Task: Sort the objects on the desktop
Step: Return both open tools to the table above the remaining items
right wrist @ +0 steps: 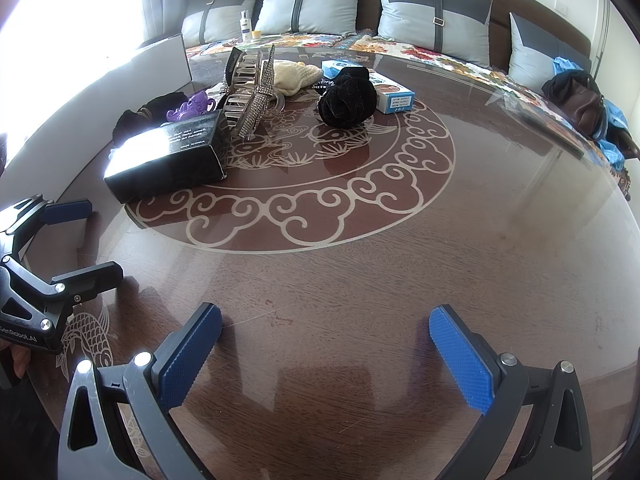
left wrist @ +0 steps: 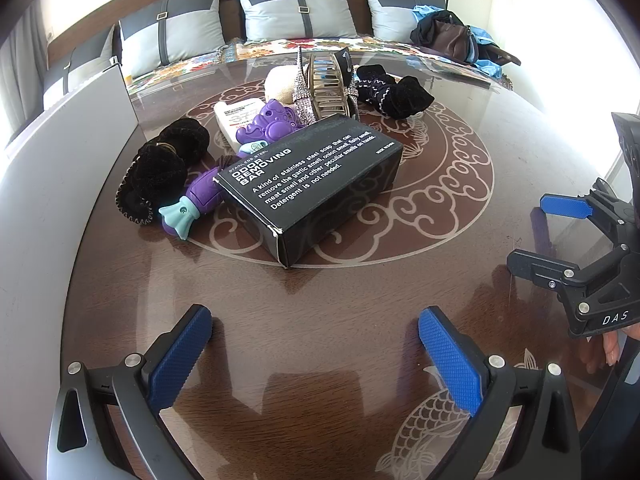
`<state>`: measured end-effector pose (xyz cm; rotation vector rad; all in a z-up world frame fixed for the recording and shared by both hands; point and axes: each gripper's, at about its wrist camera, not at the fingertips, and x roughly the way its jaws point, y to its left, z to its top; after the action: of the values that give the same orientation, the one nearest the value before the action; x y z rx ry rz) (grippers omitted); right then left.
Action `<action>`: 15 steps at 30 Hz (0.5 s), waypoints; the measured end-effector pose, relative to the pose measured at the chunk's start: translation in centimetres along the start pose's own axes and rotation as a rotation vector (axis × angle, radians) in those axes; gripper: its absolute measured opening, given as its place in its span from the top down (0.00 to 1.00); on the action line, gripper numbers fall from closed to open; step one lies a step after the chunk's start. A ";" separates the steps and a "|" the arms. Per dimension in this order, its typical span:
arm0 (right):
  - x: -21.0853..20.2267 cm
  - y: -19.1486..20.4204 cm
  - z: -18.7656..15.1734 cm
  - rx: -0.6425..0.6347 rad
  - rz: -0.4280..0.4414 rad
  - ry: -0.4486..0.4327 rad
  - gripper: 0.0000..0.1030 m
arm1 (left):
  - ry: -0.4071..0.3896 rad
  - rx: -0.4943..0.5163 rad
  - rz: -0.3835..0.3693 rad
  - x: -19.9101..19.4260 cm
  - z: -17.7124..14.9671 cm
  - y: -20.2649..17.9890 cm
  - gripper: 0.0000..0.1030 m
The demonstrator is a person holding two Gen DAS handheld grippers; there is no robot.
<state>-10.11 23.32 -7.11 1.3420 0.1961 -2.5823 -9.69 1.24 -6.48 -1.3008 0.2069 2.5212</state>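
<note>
**Both tools wide open, empty, clutter piled mid-worktop**

Round dark wood worktop [right wrist: 400, 280] under glass, pale cloud-scroll ring and fish inlay. White board [left wrist: 60, 152] standing along its left edge.

Pile sits inside the ring, well apart from both tools:
- black box [left wrist: 312, 184], white print "ODOR REMOVING BAR", lying flat, nearest corner scuffed
- big rhinestone claw clip [left wrist: 324, 88] just behind the box, teeth up
- black velvet scrunchie [left wrist: 394, 90] right of the clip; in the right view it lies against a blue-white carton [right wrist: 390, 90]
- second black scrunchie [left wrist: 168, 164] left of the box
- purple toy [left wrist: 202, 196] with teal tail, wedged against the box's left side
- cream knit pouch [right wrist: 298, 74] behind the clip

Left tool [left wrist: 314, 344]: jaws spread wide, nothing between, low over bare worktop. Right tool [right wrist: 324, 344]: same, spread wide, empty.
</note>
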 end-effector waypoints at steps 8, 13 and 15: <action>0.0 0.0 0.0 0.000 0.000 0.000 0.00 | -0.002 -0.004 0.008 -0.1 -0.1 0.0 0.00; 0.0 0.0 0.0 0.000 0.000 0.000 0.00 | 0.006 -0.007 0.010 -0.5 -0.6 0.1 0.00; 0.0 0.0 0.0 0.000 0.000 0.000 0.00 | 0.016 -0.005 0.008 -1.0 -1.3 0.2 0.00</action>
<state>-10.10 23.33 -7.11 1.3421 0.1957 -2.5821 -8.21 0.57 -6.43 -1.3257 0.2094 2.5204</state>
